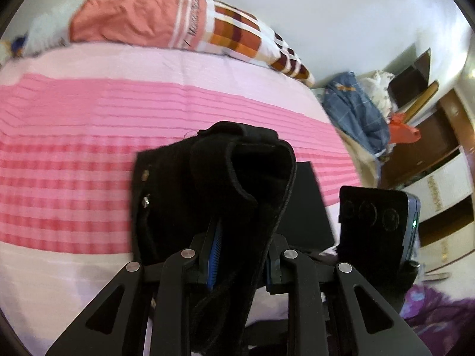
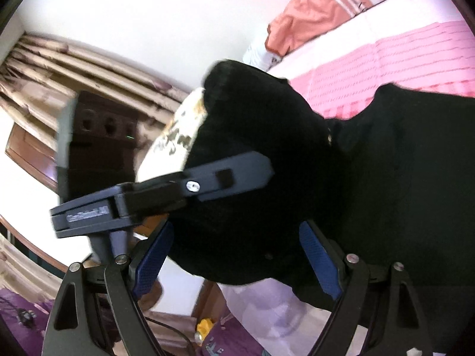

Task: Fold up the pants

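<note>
left tongs (image 1: 242,262) clamp pants (image 1: 216,195) | right tongs (image 2: 237,258) spread, straddling pants

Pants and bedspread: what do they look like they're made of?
Pants: thick matte black woven cloth, probably cotton or denim; stiff stitched waistband, metal studs. Bedspread: soft pink-and-white striped fabric with ribbed, pleated rows, likely cotton; fibre can't be confirmed.

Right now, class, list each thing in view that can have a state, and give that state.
Pants: bunched, lifted off the bed, gripped.
Left gripper: jaws shut on pants.
Right gripper: jaws wide apart, pants between them.
Bed: made, pink striped cover.
Pillow: at bed's far edge.
</note>
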Action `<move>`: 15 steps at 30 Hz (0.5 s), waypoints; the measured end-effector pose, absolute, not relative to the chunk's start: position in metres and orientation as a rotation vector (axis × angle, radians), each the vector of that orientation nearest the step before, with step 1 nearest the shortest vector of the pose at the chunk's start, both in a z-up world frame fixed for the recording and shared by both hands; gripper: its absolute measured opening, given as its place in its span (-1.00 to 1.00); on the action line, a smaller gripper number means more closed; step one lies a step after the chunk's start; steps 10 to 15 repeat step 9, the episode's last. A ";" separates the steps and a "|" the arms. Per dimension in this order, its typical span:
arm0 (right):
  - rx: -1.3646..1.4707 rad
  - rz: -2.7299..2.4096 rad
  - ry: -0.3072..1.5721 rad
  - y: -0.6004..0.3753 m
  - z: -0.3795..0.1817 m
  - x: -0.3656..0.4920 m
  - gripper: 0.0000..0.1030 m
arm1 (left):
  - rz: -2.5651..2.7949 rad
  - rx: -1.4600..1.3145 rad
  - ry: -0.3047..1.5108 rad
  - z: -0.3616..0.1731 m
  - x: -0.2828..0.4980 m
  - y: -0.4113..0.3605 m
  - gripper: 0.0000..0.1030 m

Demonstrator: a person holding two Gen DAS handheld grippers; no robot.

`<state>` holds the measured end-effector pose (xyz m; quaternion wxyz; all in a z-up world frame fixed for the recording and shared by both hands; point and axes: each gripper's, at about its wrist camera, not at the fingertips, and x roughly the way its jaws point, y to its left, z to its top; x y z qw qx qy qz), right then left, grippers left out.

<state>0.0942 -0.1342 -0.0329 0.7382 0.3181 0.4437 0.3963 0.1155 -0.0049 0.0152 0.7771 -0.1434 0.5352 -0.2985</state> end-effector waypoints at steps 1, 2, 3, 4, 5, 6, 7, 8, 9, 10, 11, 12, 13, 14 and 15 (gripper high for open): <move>0.716 0.891 0.954 -0.143 -0.030 0.093 0.69 | -0.670 -0.335 1.174 0.011 0.119 -0.016 -0.54; 0.700 0.879 0.952 -0.148 -0.026 0.092 0.73 | -0.688 -0.348 1.185 0.009 0.121 -0.025 -0.54; 0.668 0.856 0.949 -0.152 -0.023 0.091 0.77 | -0.710 -0.355 1.191 0.006 0.122 -0.038 -0.54; 0.635 0.832 0.946 -0.161 -0.021 0.090 0.77 | -0.722 -0.340 1.187 0.006 0.123 -0.051 -0.54; 0.647 0.820 0.940 -0.171 -0.022 0.089 0.77 | -0.735 -0.333 1.186 0.006 0.125 -0.063 -0.54; 0.691 0.808 0.935 -0.187 -0.025 0.089 0.77 | -0.764 -0.362 1.197 0.004 0.129 -0.074 -0.54; 0.734 0.796 0.935 -0.202 -0.028 0.090 0.77 | -0.791 -0.399 1.212 0.001 0.132 -0.084 -0.54; 0.754 0.784 0.937 -0.214 -0.029 0.089 0.77 | -0.811 -0.416 1.221 0.000 0.134 -0.095 -0.54; 0.759 0.774 0.937 -0.224 -0.030 0.087 0.77 | -0.845 -0.413 1.224 0.000 0.136 -0.112 -0.54; 0.759 0.774 0.937 -0.224 -0.030 0.087 0.77 | -0.845 -0.413 1.224 0.000 0.136 -0.112 -0.54; 0.759 0.774 0.937 -0.224 -0.030 0.087 0.77 | -0.845 -0.413 1.224 0.000 0.136 -0.112 -0.54; 0.759 0.774 0.937 -0.224 -0.030 0.087 0.77 | -0.845 -0.413 1.224 0.000 0.136 -0.112 -0.54; 0.759 0.774 0.937 -0.224 -0.030 0.087 0.77 | -0.845 -0.413 1.224 0.000 0.136 -0.112 -0.54; 0.759 0.774 0.937 -0.224 -0.030 0.087 0.77 | -0.845 -0.413 1.224 0.000 0.136 -0.112 -0.54; 0.759 0.774 0.937 -0.224 -0.030 0.087 0.77 | -0.845 -0.413 1.224 0.000 0.136 -0.112 -0.54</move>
